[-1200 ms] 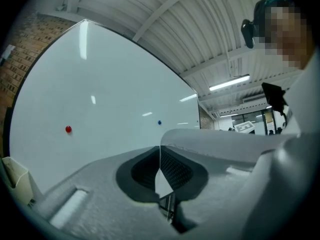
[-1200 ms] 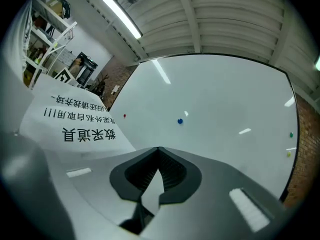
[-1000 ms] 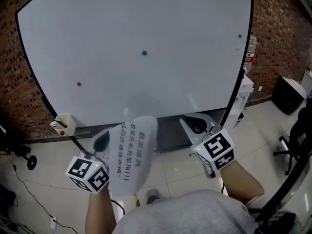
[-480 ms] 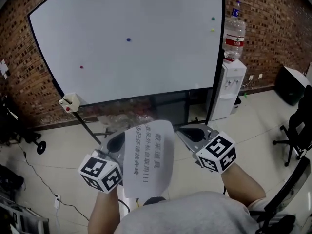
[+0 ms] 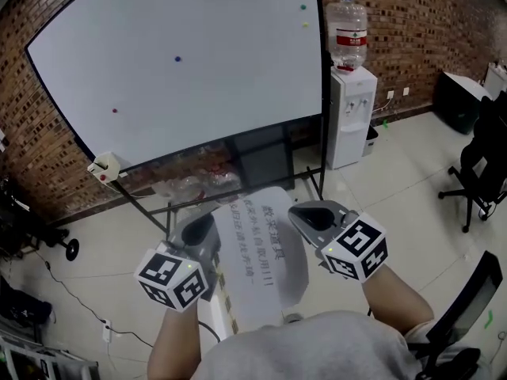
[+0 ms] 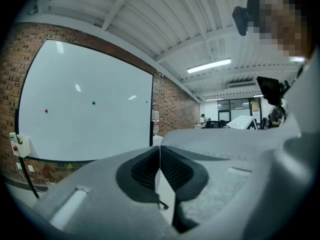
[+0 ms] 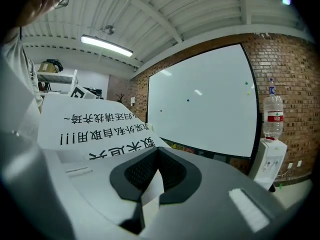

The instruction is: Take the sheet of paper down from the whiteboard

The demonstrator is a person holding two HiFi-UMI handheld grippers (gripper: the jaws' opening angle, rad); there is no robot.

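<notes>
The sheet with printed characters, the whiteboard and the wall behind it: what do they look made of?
Sheet: probably thin matte white paper; it curves limply and carries black print.
Whiteboard: smooth glossy panel, likely coated; bright glints show on it.
Wall: red-brown brick, mortar lines visible.

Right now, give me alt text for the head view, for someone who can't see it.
A printed sheet of paper, off the whiteboard, is pinched at its two sides by the left gripper and the right gripper. Behind stands the whiteboard with a few small magnets, a water dispenser to its right.
</notes>
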